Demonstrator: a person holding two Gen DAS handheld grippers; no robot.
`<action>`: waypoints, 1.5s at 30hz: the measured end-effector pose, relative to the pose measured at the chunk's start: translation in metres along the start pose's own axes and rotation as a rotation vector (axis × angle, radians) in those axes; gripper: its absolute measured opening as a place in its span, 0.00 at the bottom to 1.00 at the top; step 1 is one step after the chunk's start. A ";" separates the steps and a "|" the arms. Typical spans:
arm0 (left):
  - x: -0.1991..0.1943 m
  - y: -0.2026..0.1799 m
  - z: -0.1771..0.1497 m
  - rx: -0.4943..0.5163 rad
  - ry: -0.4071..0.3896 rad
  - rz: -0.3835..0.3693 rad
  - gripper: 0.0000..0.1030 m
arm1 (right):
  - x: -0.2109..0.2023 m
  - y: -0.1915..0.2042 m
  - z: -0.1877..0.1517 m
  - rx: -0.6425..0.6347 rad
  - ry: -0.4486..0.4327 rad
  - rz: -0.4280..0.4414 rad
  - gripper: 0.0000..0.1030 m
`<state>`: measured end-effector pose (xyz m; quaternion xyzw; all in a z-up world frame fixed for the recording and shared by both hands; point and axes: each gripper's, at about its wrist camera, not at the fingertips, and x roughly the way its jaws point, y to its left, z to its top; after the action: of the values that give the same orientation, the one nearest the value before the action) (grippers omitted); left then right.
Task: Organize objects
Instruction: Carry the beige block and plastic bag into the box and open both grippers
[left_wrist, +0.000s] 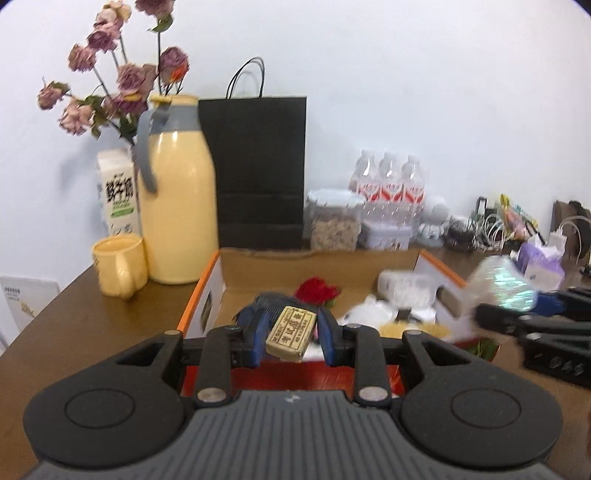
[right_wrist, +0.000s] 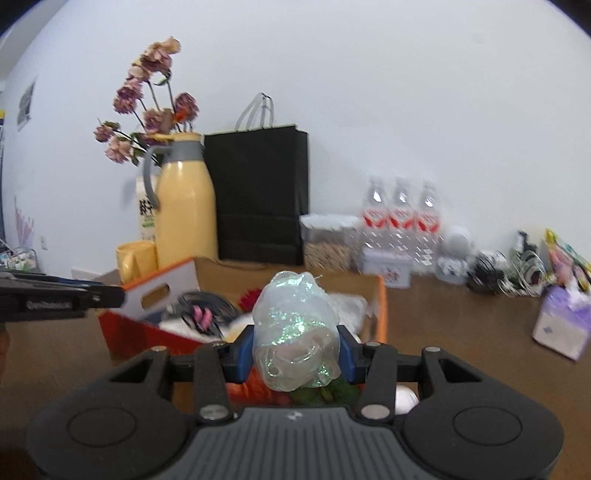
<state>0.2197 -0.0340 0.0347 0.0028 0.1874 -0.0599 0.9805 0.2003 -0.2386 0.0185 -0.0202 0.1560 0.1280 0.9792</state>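
Brown worktop (left_wrist: 66, 306) runs wall to wall under everything. Biggest thing on it: black paper bag (left_wrist: 258, 166) w/ cord handles, upright against the white wall. Just left of it a tall cream-yellow thermos jug (left_wrist: 177, 206) w/ grey lid & handle, dried pink roses (left_wrist: 110, 74) rising behind it, a milk carton (left_wrist: 118, 192) at its left and a yellow mug (left_wrist: 120, 267) in front.

Open cardboard box (left_wrist: 210, 291), orange-edged, sits mid-worktop in front of the bag; inside: red flower (left_wrist: 317, 290), clear lying bottle (left_wrist: 406, 284), dark comb-like item, white bits – jumbled, partly blurred.

Behind the box on the right: clear lidded jar (left_wrist: 334, 221) of grain-like stuff, 3 water bottles (left_wrist: 388, 184) w/ red labels in a row, small tin (left_wrist: 384, 236) below them, white round gadget, cable tangle, purple tissue pack (left_wrist: 543, 266) further right.

Left tool (left_wrist: 290, 338): blue pads closed on a small tan eraser-like block (left_wrist: 290, 334) w/ printed characters, tilted, held above the near edge of the box. Narrow gap, block fills it.

Right tool (right_wrist: 295, 350): pads partway apart, clamped on an iridescent crinkly film bundle (right_wrist: 295, 332) that bulges above the fingers; held above the box's near right corner. In the left wrist view the same bundle shows blurred at the right, beside the box's right wall.
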 end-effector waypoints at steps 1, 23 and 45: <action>0.005 -0.002 0.005 -0.004 -0.005 -0.001 0.29 | 0.006 0.003 0.005 0.001 -0.007 0.007 0.42; 0.111 0.008 0.016 -0.071 0.064 0.080 0.32 | 0.120 -0.015 0.007 0.073 0.109 -0.037 0.52; 0.054 0.006 0.008 -0.036 -0.100 0.130 1.00 | 0.068 -0.018 0.012 0.056 0.006 -0.054 1.00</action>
<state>0.2734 -0.0347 0.0221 -0.0058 0.1385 0.0073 0.9903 0.2707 -0.2386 0.0086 0.0026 0.1616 0.0972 0.9821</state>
